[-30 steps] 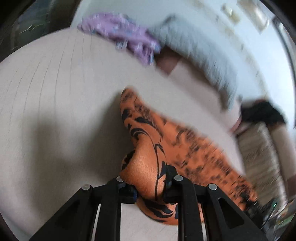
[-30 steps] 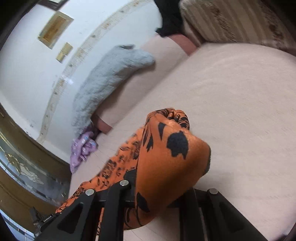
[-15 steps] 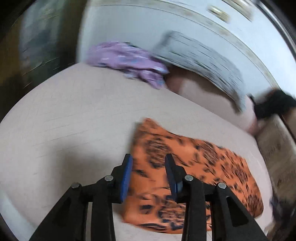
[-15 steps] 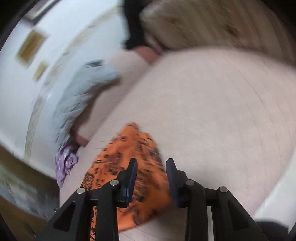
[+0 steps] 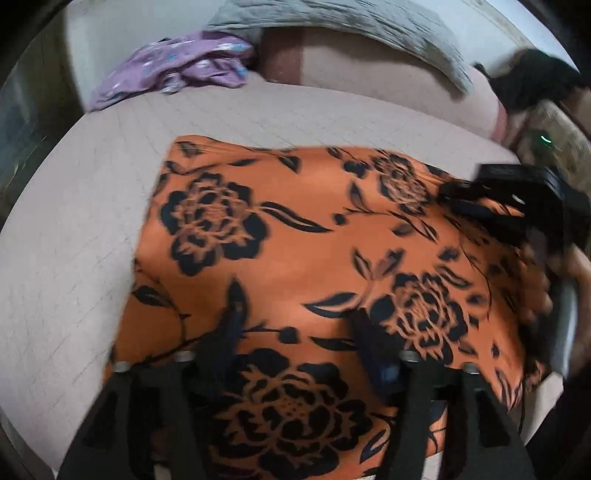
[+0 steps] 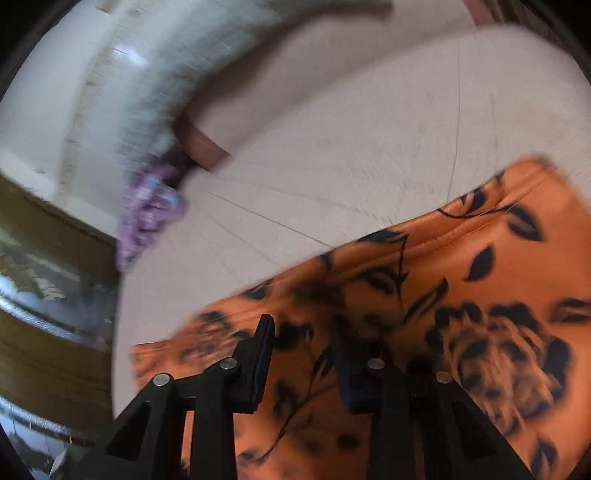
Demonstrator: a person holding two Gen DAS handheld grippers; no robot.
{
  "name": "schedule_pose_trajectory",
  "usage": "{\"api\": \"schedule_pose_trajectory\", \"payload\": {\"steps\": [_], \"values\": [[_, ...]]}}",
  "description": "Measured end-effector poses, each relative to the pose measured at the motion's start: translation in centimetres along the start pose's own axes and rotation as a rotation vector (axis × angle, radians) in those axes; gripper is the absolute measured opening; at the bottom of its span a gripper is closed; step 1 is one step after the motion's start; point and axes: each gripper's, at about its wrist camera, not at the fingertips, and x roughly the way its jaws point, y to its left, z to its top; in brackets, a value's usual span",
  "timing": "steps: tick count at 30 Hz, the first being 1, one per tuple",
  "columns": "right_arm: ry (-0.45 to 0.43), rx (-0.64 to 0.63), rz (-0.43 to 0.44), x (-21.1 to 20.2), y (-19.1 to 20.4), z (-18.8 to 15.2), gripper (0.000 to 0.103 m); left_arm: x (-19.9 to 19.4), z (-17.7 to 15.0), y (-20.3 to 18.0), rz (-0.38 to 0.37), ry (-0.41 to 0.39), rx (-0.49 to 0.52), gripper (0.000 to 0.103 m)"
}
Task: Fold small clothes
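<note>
Lying flat mid-frame on the bed (image 5: 74, 221), the orange flowered cloth (image 5: 295, 240) looks freshly folded. The left claw (image 5: 299, 332) has just spread wide, gripping nothing; the right claw (image 6: 301, 350), narrowly parted, just closing, is also empty. Next: pinch an edge for another fold.

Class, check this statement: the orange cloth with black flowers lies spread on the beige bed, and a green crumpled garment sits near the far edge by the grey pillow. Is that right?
One detail is wrong: the crumpled garment is purple, not green, as the left wrist view shows. The rest holds: the orange cloth lies spread on the beige bed, with the garment near the far edge by the grey pillow.
</note>
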Motion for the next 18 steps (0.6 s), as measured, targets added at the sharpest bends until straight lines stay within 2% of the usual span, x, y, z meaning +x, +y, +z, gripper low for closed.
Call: {"api": "schedule_pose_trajectory", "payload": {"steps": [1,2,3,4,8,10,15,18], "values": [[-0.007,0.021,0.008,0.2,-0.6,-0.1,0.022,0.2,-0.2,-1.0,0.015,0.002,0.059,0.084],[-0.030,0.053,0.042,0.0,-1.2,0.0,0.021,0.5,-0.4,-1.9,0.036,0.007,0.111,0.092],[-0.029,0.075,0.060,-0.4,-1.6,0.0,0.021,0.6,-0.7,-2.8,0.078,0.002,0.164,0.094],[-0.021,0.095,0.074,-1.0,-1.9,-0.2,0.021,0.5,-0.8,-3.1,0.096,-0.007,0.171,0.095],[-0.073,0.071,0.083,-5.2,-2.3,-1.6,0.026,0.9,-0.1,-2.2,0.069,0.049,0.087,0.098],[-0.096,0.047,0.091,-7.9,-2.5,-2.9,0.026,0.8,-0.1,-1.9,0.075,0.043,0.084,0.098],[-0.135,-0.012,0.056,-15.5,-3.6,-7.9,0.026,0.2,-1.0,-2.8,0.154,0.018,0.096,0.100],[-0.130,-0.003,0.023,-16.9,-4.5,-10.9,0.026,-0.2,-1.5,-3.0,0.149,-0.003,0.096,0.100]]}}
